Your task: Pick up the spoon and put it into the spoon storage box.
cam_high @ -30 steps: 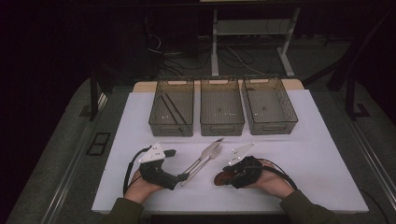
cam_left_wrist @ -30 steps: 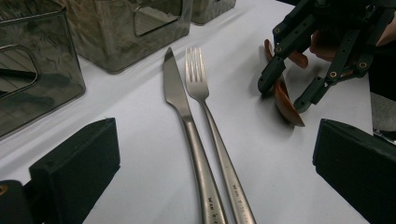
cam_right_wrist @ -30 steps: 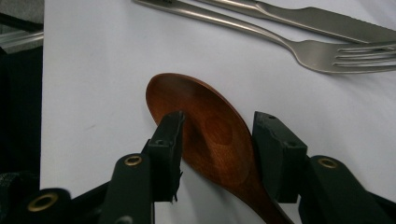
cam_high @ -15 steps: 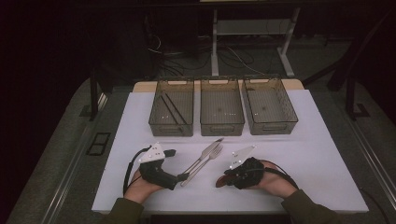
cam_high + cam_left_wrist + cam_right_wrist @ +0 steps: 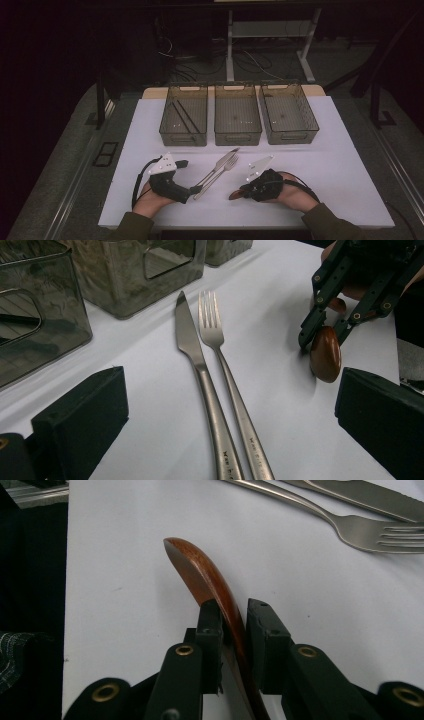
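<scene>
On my left, the left gripper (image 5: 196,189) rests low on the white table (image 5: 345,170), held in the person's left hand (image 5: 150,197), and its two black jaws stand wide apart with nothing between the pads. Looking along those jaws in the left gripper view, a steel knife (image 5: 196,371) and a steel fork (image 5: 223,367) lie side by side straight ahead, handles running back toward me between the jaws, blade and tines pointing away. The knife is on the left of the pair, the fork just beside it on the right, and the two handles are almost touching.

Beyond the cutlery, further out from both grippers, three smoky clear bins (image 5: 238,116) sit in a row; the left bin (image 5: 183,118) has dark thin sticks lying in it.

To the right of the fork is the right gripper (image 5: 239,193), in the person's right hand (image 5: 290,192). Its jaws have just been closing, and in the right gripper view they sit on either side of a brown wooden spoon (image 5: 207,582), the pads pressing its handle close to the bowl. The spoon's bowl juts out past the fingertips, turned on edge, over the white table. From the left gripper view the same spoon bowl (image 5: 325,354) shows tip down against the surface, just right of the fork and well apart from the bins.
</scene>
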The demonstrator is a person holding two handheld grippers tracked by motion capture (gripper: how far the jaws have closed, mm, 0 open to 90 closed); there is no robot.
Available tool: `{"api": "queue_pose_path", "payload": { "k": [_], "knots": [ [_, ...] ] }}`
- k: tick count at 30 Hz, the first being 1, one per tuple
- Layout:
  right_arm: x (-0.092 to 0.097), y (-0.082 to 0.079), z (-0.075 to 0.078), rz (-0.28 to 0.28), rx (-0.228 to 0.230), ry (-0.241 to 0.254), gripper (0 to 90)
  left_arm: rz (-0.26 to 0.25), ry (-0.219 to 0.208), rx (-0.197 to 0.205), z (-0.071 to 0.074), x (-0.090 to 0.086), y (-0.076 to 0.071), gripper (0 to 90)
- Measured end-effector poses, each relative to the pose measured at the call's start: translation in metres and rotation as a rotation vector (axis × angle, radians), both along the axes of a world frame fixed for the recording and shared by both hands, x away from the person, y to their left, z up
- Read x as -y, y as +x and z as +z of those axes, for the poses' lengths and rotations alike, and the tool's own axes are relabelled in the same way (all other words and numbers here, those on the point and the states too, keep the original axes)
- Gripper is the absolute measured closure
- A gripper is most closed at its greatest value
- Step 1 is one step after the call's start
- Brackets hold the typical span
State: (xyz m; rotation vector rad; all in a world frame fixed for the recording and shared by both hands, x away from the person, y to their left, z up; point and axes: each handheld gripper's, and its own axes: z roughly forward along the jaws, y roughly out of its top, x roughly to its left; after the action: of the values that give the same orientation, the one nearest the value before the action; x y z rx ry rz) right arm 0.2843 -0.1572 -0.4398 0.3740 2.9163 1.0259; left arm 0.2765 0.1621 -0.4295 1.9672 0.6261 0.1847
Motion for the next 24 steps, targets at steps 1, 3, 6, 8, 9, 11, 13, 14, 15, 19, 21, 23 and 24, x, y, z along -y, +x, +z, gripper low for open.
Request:
{"api": "queue_pose_path", "payload": {
  "k": [1,3,6,8,9,11,13,14,15,19,21,23,24],
  "knots": [
    [0.000,0.000,0.000,0.000,0.000,0.000,76.7,0.000,0.000,0.001,0.000,0.000,0.000,0.0],
    [0.000,0.000,0.000,0.003,-0.001,-0.001,77.4,-0.001,-0.001,0.001,0.000,0.000,0.000,0.0],
    [0.000,0.000,0.001,0.004,-0.004,-0.002,78.9,0.000,0.000,0.000,0.000,0.000,0.000,0.0],
    [0.000,0.000,0.001,-0.002,-0.005,-0.002,79.8,-0.001,0.000,0.000,0.000,0.000,0.000,0.0],
    [0.000,0.000,0.001,-0.006,-0.004,-0.003,80.3,0.000,-0.001,0.000,0.000,0.000,0.000,0.0],
    [0.001,0.001,0.002,-0.015,-0.003,0.000,80.4,-0.001,-0.001,0.000,0.000,0.000,0.000,0.0],
    [0.003,0.002,0.004,-0.028,-0.006,0.015,80.4,0.000,-0.001,0.000,0.000,0.000,0.000,0.0],
    [0.004,0.002,0.005,-0.036,-0.007,0.015,80.4,-0.001,-0.001,0.000,0.000,0.000,0.000,0.0],
    [0.005,0.002,0.006,-0.045,-0.014,0.019,80.4,-0.001,0.000,0.000,0.000,0.000,0.000,0.0],
    [0.008,0.004,0.009,-0.086,-0.006,0.031,80.4,-0.006,0.001,-0.001,-0.001,0.000,0.000,0.0],
    [0.010,0.005,0.011,-0.134,-0.016,0.052,80.4,-0.005,-0.002,-0.005,-0.001,0.001,0.000,0.0],
    [0.012,0.008,0.014,-0.163,-0.009,0.060,80.4,-0.007,-0.002,-0.005,-0.002,0.001,0.001,0.0],
    [0.013,0.009,0.015,-0.178,-0.016,0.071,80.4,-0.007,0.002,-0.003,-0.002,0.001,0.001,0.0]
  ]
}}
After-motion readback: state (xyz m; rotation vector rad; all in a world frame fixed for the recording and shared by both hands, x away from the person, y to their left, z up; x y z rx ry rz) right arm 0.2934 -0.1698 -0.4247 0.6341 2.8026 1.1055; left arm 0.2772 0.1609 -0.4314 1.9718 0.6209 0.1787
